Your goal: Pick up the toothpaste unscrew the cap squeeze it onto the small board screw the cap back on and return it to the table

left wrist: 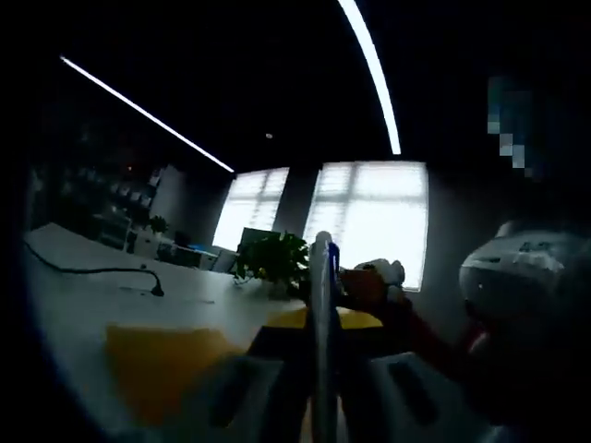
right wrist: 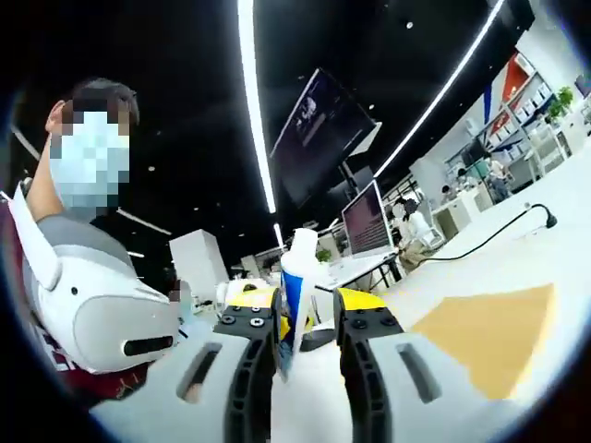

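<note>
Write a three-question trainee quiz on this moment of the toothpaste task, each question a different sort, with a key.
1. True or false: the toothpaste tube lies flat on the table.
2. The small board is coloured: A) tan B) green C) black
3. Fill in: the tube stands between the jaws of the ___ gripper.

Key: 1 false, it is held upright; 2 A; 3 right (the left gripper also grips it).
</note>
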Motion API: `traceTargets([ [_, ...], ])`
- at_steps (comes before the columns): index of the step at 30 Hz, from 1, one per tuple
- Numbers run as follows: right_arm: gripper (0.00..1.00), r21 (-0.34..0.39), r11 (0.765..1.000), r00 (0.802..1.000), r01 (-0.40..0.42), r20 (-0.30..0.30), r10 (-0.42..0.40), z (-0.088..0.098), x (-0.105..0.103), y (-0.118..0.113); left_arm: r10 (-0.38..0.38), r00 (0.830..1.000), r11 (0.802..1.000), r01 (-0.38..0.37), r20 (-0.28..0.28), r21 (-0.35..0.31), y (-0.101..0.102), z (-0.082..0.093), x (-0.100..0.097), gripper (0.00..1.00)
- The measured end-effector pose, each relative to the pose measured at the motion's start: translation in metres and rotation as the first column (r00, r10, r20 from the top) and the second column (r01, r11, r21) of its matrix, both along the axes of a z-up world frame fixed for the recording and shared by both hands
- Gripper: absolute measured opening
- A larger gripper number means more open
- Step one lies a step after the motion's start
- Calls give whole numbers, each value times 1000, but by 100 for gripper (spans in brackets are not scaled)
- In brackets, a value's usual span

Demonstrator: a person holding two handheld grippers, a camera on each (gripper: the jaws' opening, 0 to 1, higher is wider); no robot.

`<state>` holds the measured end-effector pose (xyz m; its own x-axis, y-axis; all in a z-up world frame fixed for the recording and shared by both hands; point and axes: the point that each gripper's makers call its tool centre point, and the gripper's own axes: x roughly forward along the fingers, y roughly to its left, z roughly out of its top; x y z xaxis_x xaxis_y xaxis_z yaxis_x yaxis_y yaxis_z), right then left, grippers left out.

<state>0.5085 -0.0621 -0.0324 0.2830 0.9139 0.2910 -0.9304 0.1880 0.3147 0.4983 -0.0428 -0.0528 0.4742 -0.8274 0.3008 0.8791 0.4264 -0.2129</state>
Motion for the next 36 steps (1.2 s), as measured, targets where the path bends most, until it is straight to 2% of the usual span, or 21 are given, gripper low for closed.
traceTargets([
  [4, 19, -75, 997, 995, -32, 91, 38, 3, -10, 21, 1, 1000, 1000, -1, -23, -18, 4, -8, -6, 7],
  [5, 19, -123, 992, 995, -23, 95, 34, -1, -10, 26, 17, 1000, 999, -17, -9, -31, 8, -10, -6, 7],
  [6, 18, -136, 990, 995, -25, 92, 38, -1, -11, 28, 22, 1000, 999, -23, -12, -48, 12, -12, -5, 7],
  [7, 18, -155, 987, 995, -37, 87, 51, -3, -12, 32, 16, 1000, 998, -17, -25, -60, 14, -13, -6, 7],
  [8, 17, -172, 984, 994, -45, 86, 61, -5, -13, 33, -3, 998, 998, -1, -62, -63, 13, -18, -7, 7],
  [9, 16, -199, 978, 994, -63, 79, 80, -8, -17, 37, -15, 996, 999, 11, -83, -43, 13, -23, -9, 8],
  [10, 15, -216, 974, 993, -70, 78, 89, -9, -18, 39, -19, 996, 1000, 20, -86, 10, 10, -31, -10, 8],
  [12, 14, -287, 956, 988, -55, 124, 94, -16, -22, 45, 15, 999, 996, -11, -45, 84, 11, -40, -8, 10],
  [13, 14, -310, 950, 985, -43, 146, 93, -17, -22, 47, 24, 999, 995, -21, -31, 101, 11, -41, -7, 10],
  [16, 14, -356, 934, 977, -32, 187, 105, -21, -28, 53, -16, 997, 992, 26, -78, 126, 9, -45, -9, 11],
  [18, 13, -368, 929, 974, -40, 192, 117, -21, -31, 54, -21, 997, 990, 31, -72, 137, 9, -42, -8, 12],
  [20, 13, -387, 922, 967, -29, 221, 123, -21, -32, 54, -31, 998, 987, 40, -59, 156, 11, -40, -8, 12],
  [21, 13, -391, 920, 968, -28, 220, 123, -21, -32, 54, -40, 997, 983, 50, -63, 174, 10, -39, -8, 12],
  [23, 13, -395, 918, 967, -25, 223, 123, -22, -31, 54, -37, 999, 983, 40, -22, 180, 10, -32, -9, 12],
  [26, 14, -356, 934, 974, -35, 197, 111, -22, -29, 51, -12, 1000, 984, 11, 9, 177, 10, -29, -7, 12],
  [28, 16, -327, 945, 974, -16, 211, 89, -21, -26, 50, 44, 998, 982, -33, -52, 184, 16, -30, -4, 9],
  [29, 18, -324, 946, 967, 11, 243, 72, -20, -24, 49, 85, 995, 979, -73, -57, 193, 19, -28, -1, 8],
  [31, 19, -310, 951, 967, 22, 248, 59, -15, -23, 46, 121, 993, 970, -121, 11, 209, 22, -23, -1, 8],
  [33, 20, -250, 968, 973, 12, 227, 46, 1, -23, 45, 180, 983, 951, -183, 33, 248, 27, -24, 1, 7],
  [34, 20, -226, 974, 973, 22, 227, 31, 9, -20, 44, 199, 980, 941, -195, 15, 277, 28, -28, 3, 7],
  [36, 17, -202, 979, 971, 13, 237, 36, 18, -21, 44, 238, 971, 897, -234, 38, 375, 29, -36, 6, 7],
])
